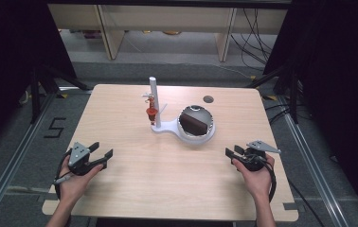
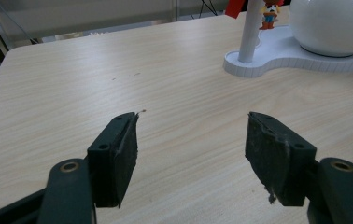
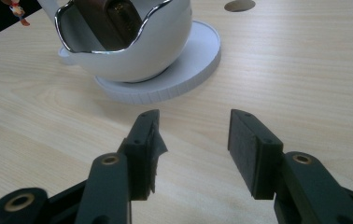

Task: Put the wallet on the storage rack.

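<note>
**Both claws spread and empty on the desk, white stand ahead of them**

High view: the left claw (image 1: 100, 153) sits low on the light wooden desk (image 1: 134, 189), held in the person's left hand (image 1: 75, 177), its jaws spread wide with nothing between them. The right claw (image 1: 232, 152) is held in the right hand (image 1: 255, 175) near the desk's right edge, jaws parted less widely and also empty. Ahead of both claws, between them and toward the far side of the desk, stands a white stand (image 1: 167, 126) with an upright white post (image 1: 153, 101). A small red figure (image 1: 152, 111) hangs just beside the post. On the stand's round end rests a white bowl (image 1: 196, 122) with a chrome rim, tilted toward the right claw, with a dark brown object (image 1: 195, 124) inside. A round grey hole (image 1: 208, 99) lies in the desk beyond the bowl.

Left gripper view: the left claw (image 2: 191, 140) is wide open over bare desk (image 2: 72, 84); worn pads line both jaws. Well ahead and to its right stand the post (image 2: 250, 32) on the white stand (image 2: 282, 58), the bowl's closed white back (image 2: 331, 25) and the small figure (image 2: 270, 14).

Right gripper view: the right claw (image 3: 193, 144) is moderately open, holding nothing. Near, ahead and to its left, the bowl (image 3: 132, 51) opens toward it on the stand's round base (image 3: 188, 70), the brown object (image 3: 107, 18) leaning inside. The grey hole (image 3: 239, 5) lies farther ahead.
</note>
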Demonstrator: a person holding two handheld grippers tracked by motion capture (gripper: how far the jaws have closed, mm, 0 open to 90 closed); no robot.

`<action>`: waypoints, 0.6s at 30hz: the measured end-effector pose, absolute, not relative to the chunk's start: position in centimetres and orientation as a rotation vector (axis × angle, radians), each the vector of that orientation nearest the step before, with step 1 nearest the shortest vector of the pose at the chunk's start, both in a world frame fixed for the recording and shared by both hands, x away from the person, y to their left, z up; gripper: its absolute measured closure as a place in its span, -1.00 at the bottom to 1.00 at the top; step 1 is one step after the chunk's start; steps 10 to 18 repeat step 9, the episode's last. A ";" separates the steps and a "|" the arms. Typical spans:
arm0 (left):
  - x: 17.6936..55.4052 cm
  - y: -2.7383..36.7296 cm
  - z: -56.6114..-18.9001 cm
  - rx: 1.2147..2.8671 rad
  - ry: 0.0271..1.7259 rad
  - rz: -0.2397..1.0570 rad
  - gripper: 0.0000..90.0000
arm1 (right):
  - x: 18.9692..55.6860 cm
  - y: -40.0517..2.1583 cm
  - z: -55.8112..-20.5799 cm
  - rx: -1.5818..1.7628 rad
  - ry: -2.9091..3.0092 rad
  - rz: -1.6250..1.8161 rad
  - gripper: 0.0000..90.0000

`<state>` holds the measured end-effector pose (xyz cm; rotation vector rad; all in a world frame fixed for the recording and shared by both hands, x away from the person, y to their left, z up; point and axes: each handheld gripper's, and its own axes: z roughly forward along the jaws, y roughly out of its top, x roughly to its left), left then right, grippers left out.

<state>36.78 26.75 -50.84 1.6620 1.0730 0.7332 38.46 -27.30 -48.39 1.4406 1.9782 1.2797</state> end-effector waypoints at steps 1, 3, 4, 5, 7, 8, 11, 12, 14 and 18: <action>36.8 26.7 -51.0 1.658 1.066 0.736 -0.25 | 38.5 -27.3 -48.5 1.445 1.976 1.275 0.21; 36.6 26.7 -51.3 1.653 1.069 0.747 -0.25 | 38.5 -27.4 -48.7 1.449 1.973 1.275 0.20; 36.6 26.7 -51.4 1.651 1.069 0.744 -0.25 | 38.5 -27.4 -48.9 1.447 1.961 1.285 0.20; 36.5 26.8 -51.5 1.652 1.075 0.745 -0.26 | 38.5 -27.5 -49.0 1.448 1.971 1.272 0.20; 36.4 26.8 -51.7 1.649 1.083 0.751 -0.26 | 38.4 -27.6 -49.0 1.450 1.975 1.269 0.20; 36.4 26.8 -51.8 1.651 1.075 0.753 -0.26 | 38.4 -27.6 -49.1 1.445 1.968 1.283 0.20; 36.4 26.8 -51.8 1.650 1.071 0.759 -0.26 | 38.4 -27.6 -49.1 1.445 1.963 1.294 0.19; 36.4 26.8 -51.8 1.650 1.071 0.759 -0.26 | 38.4 -27.6 -49.1 1.445 1.963 1.294 0.19; 36.4 26.8 -51.8 1.650 1.071 0.759 -0.26 | 38.4 -27.6 -49.1 1.445 1.963 1.294 0.19; 36.4 26.8 -51.8 1.650 1.071 0.759 -0.26 | 38.4 -27.6 -49.1 1.445 1.963 1.294 0.19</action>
